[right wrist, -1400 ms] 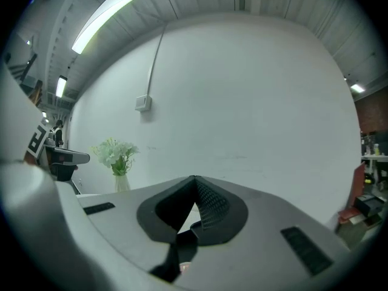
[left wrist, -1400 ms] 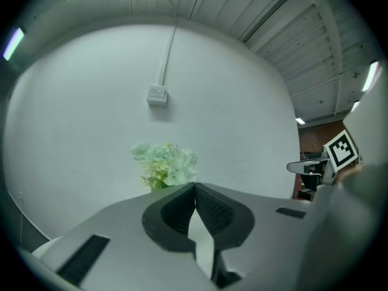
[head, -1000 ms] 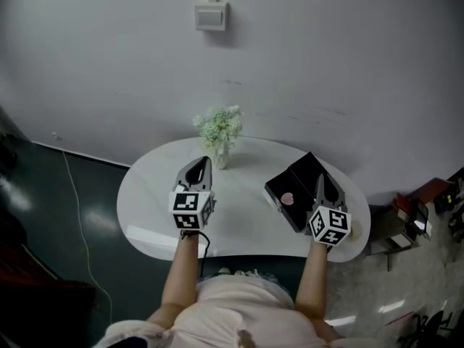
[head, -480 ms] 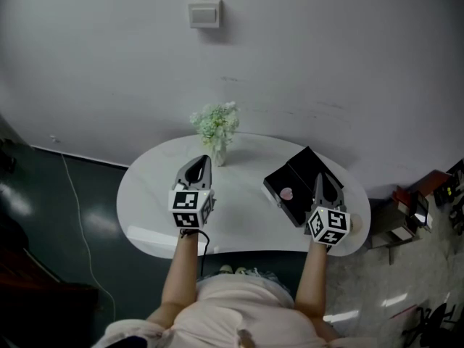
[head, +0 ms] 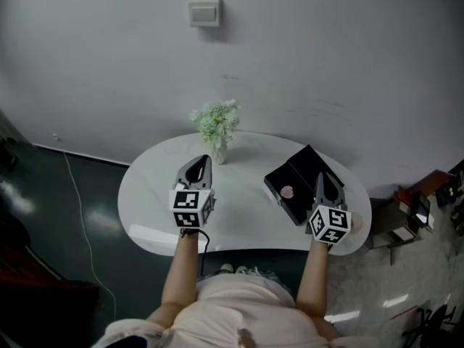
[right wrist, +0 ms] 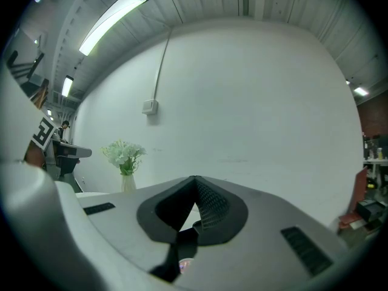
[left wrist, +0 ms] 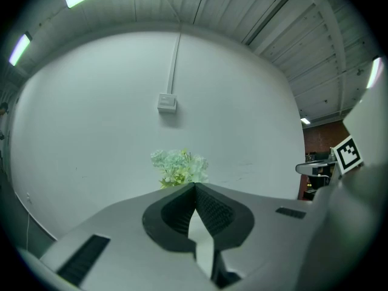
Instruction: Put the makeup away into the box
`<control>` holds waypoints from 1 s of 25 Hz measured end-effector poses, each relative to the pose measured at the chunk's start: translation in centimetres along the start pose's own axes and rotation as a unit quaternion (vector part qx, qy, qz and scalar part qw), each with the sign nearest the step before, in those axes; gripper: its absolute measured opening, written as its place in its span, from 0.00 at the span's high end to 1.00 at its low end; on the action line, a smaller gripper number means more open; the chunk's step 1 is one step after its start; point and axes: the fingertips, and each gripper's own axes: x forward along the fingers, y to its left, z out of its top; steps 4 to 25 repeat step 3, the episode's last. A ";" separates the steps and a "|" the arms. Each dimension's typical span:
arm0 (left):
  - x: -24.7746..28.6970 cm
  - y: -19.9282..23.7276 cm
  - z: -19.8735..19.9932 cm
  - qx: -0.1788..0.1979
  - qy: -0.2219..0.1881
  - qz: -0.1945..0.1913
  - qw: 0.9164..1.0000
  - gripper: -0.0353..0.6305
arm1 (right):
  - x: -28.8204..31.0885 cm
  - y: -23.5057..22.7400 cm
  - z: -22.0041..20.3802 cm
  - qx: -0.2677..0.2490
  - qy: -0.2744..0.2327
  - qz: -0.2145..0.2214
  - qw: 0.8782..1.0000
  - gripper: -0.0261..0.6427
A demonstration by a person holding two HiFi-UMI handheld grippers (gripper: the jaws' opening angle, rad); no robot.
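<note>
A black box (head: 303,181) lies open on the right side of the white oval table (head: 239,220). A small round pink makeup item (head: 288,192) rests in its near half. My right gripper (head: 320,177) hovers over the box's near right edge, its jaws shut with nothing between them. In the right gripper view the jaws (right wrist: 195,178) meet at the tip, and the pink item (right wrist: 183,264) shows below them. My left gripper (head: 204,159) is held over the table's middle left, shut and empty. In the left gripper view it (left wrist: 195,185) points toward the flowers.
A vase of pale flowers (head: 216,127) stands at the table's far edge, just beyond the left gripper. A small pale round thing (head: 355,222) sits by the table's right rim. A wall switch (head: 204,12) hangs above. Clutter (head: 424,209) stands on the floor at right.
Neither gripper nor anything on the table has moved. Only the head view has shifted slightly.
</note>
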 end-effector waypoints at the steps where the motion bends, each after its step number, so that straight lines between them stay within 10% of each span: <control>1: 0.0 0.0 -0.1 0.001 0.001 0.001 1.000 0.91 | 0.0 0.0 -0.1 0.000 0.001 0.001 1.000 0.94; 25: -0.1 0.0 -0.3 0.003 0.003 0.004 1.000 0.91 | 0.1 0.0 -0.2 -0.001 0.003 0.003 1.000 0.94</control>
